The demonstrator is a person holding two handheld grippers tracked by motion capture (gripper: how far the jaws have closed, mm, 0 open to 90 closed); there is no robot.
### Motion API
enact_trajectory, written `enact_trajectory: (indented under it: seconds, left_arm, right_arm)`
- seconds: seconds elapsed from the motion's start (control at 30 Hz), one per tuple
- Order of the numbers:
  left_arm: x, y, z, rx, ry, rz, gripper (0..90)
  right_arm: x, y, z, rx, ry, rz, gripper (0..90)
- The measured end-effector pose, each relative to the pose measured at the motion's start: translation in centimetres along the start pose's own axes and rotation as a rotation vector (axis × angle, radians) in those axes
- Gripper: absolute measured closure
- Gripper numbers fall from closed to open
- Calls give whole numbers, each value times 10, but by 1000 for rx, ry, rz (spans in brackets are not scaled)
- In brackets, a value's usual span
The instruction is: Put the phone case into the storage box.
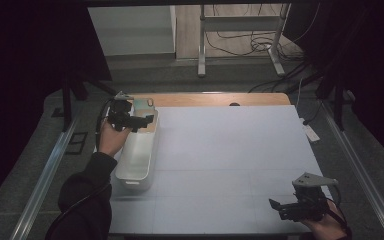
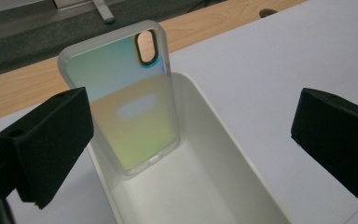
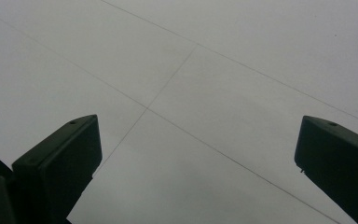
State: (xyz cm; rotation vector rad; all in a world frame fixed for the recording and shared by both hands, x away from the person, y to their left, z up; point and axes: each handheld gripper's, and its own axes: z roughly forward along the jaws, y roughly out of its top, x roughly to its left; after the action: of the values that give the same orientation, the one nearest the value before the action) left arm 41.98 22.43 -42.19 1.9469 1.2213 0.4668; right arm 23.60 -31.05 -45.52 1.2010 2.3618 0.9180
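Wide-open left tongs [image 2: 191, 144] hover before phone case [image 2: 126, 102] in tub [image 2: 223, 140]

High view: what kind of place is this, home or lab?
Most likely a lab recording rig, not a home: a table covered in plain white sheet, black curtains on both sides, loose cables on the floor behind by a metal frame.

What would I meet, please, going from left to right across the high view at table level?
Left gripper over the white bin → bare white table sheet → right gripper.
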Motion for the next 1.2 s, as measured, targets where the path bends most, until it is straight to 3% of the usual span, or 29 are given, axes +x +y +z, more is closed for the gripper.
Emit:
enact_trajectory:
  seconds: [0.27,0.5,1.2]
  left_arm:
    - [-11,-2,-4,0,-32,32,0]
    - [-16,-7,-4,-11,-65,31,0]
    - [-29,-23,-13,-26,-94,50,0]
  right_arm:
    - [-1,0,0,-1,-10,9,8]
    - [-1,0,0,-5,-9,7,9]
    - [0,0,0,1,-10,7,12]
